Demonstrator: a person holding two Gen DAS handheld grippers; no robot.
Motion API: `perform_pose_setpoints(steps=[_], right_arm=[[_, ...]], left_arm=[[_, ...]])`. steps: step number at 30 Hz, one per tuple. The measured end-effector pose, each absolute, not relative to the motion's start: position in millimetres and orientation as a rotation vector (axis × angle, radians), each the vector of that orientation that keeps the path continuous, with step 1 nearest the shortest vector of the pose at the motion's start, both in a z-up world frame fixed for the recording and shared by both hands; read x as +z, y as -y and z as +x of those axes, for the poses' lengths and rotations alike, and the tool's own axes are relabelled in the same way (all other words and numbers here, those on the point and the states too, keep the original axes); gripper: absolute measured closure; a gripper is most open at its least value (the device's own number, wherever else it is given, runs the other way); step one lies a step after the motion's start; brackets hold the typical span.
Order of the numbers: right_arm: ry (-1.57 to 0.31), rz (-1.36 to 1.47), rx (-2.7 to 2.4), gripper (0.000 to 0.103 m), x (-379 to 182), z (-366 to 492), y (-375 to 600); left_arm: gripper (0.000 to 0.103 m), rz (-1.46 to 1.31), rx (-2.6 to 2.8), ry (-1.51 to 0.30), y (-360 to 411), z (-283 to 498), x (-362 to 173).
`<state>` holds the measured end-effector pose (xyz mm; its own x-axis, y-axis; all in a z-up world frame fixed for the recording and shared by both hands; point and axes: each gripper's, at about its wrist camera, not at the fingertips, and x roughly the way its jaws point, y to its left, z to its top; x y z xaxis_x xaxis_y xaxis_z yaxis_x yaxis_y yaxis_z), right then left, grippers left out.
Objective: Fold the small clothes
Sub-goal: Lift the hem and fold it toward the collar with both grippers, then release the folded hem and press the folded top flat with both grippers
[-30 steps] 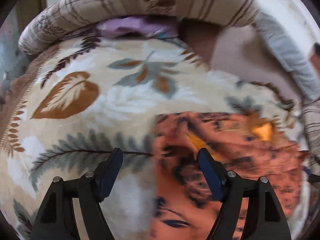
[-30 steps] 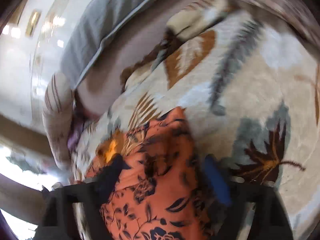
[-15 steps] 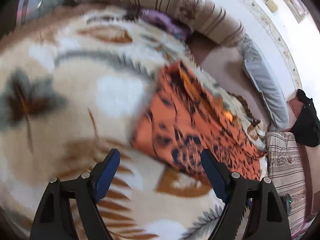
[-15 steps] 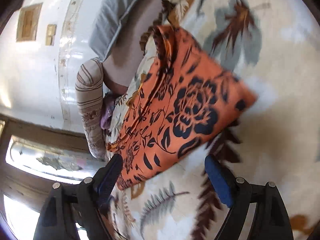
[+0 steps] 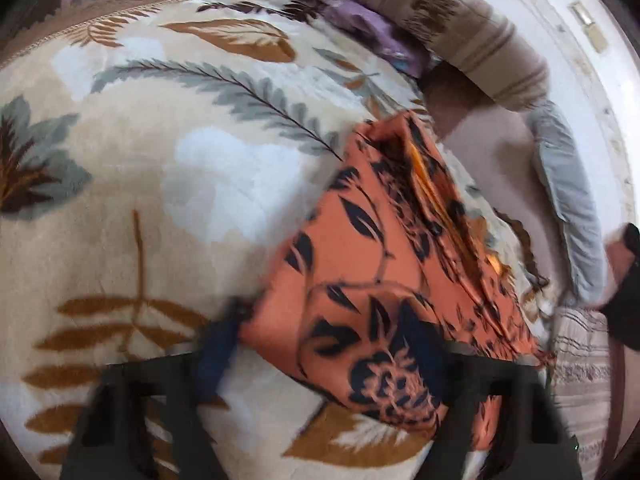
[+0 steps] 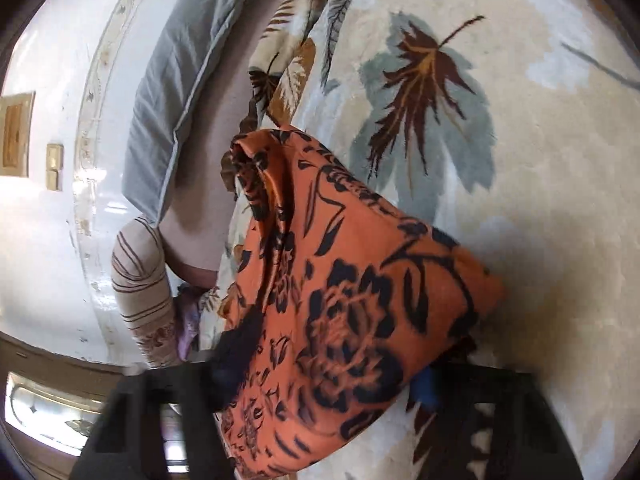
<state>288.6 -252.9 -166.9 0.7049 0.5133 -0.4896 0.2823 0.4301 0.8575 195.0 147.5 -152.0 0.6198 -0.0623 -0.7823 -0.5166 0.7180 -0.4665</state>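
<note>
A: We see the left gripper pitched steeply down at the leaf-print blanket, its fingers blurred and closing, with a corner of the orange floral garment between them.

B: Do the pads press the cloth yet?

A: We cannot tell; the blur hides it. The garment lies folded on the blanket, running up and away from the fingers toward the striped bolster and grey pillow.

B: On our other side, the right gripper tilts down more gently. Its fingers are closing too, the garment's near edge between them, the cloth draped over the gap.

A: Gripped there?

B: Again we cannot tell. Beyond the fingers, the garment stretches toward the pillow.
</note>
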Motion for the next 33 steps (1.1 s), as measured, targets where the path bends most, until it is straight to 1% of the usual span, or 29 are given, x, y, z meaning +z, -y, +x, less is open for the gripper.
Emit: perform_pose_setpoints(steps=[1,2,3,5,9,11,14,16,19,21,22,23,24,25,26,27,28,29,31,33], right_arm=[[-0.836,1.153,0.166,0.081,-169,292,253],[-0.845,1.139,0.177,0.089,-170,295,254],[-0.844,1.117,0.189,0.091,-167,298,257],[-0.828,1.069,0.222,0.093,-152,296,255],[-0.755,0.985,0.277,0.094,-96,287,251],[-0.729,0.956,0.303,0.094,-72,278,249],[-0.707,0.927,0.325,0.095,-53,249,252],[-0.721,0.906,0.337,0.095,-51,220,257],[-0.790,0.894,0.335,0.094,-77,159,269],[-0.887,0.860,0.320,0.091,-111,122,271],[-0.934,0.849,0.305,0.090,-130,111,272],[-0.986,0.830,0.271,0.086,-148,102,275],[-1.030,0.844,0.227,0.077,-166,92,282],[-0.994,0.893,0.258,0.075,-169,83,290],[-0.966,0.885,0.267,0.068,-162,80,292],[-0.937,0.840,0.228,0.049,-147,76,295],[-0.896,0.804,0.211,0.040,-131,72,298],[-0.857,0.772,0.201,0.038,-118,69,300],[-0.814,0.716,0.198,0.038,-98,68,301],[-0.822,0.711,0.269,0.038,-84,77,296]], left_arm=[[0.086,-0.732,0.276,-0.914,-149,201,-153],[0.087,-0.747,0.265,-0.926,-152,204,-153],[0.087,-0.740,0.263,-0.929,-153,206,-149],[0.088,-0.707,0.252,-0.900,-153,206,-132],[0.089,-0.644,0.222,-0.805,-142,190,-82],[0.089,-0.627,0.211,-0.770,-138,177,-58],[0.089,-0.618,0.198,-0.739,-136,134,-37],[0.089,-0.614,0.197,-0.744,-136,100,-36],[0.088,-0.613,0.210,-0.796,-140,44,-62],[0.084,-0.586,0.241,-0.864,-142,20,-94],[0.084,-0.567,0.273,-0.902,-144,13,-111],[0.083,-0.573,0.322,-0.958,-151,7,-132],[0.067,-0.604,0.328,-0.983,-158,4,-143],[0.063,-0.642,0.315,-0.977,-165,1,-147],[0.061,-0.664,0.308,-0.958,-171,-2,-143],[0.055,-0.645,0.328,-0.936,-174,-4,-134],[0.052,-0.615,0.347,-0.898,-175,-6,-124],[0.051,-0.583,0.352,-0.859,-175,-7,-113],[0.050,-0.537,0.308,-0.841,-169,-4,-99],[0.050,-0.486,0.248,-0.839,-159,3,-88]])
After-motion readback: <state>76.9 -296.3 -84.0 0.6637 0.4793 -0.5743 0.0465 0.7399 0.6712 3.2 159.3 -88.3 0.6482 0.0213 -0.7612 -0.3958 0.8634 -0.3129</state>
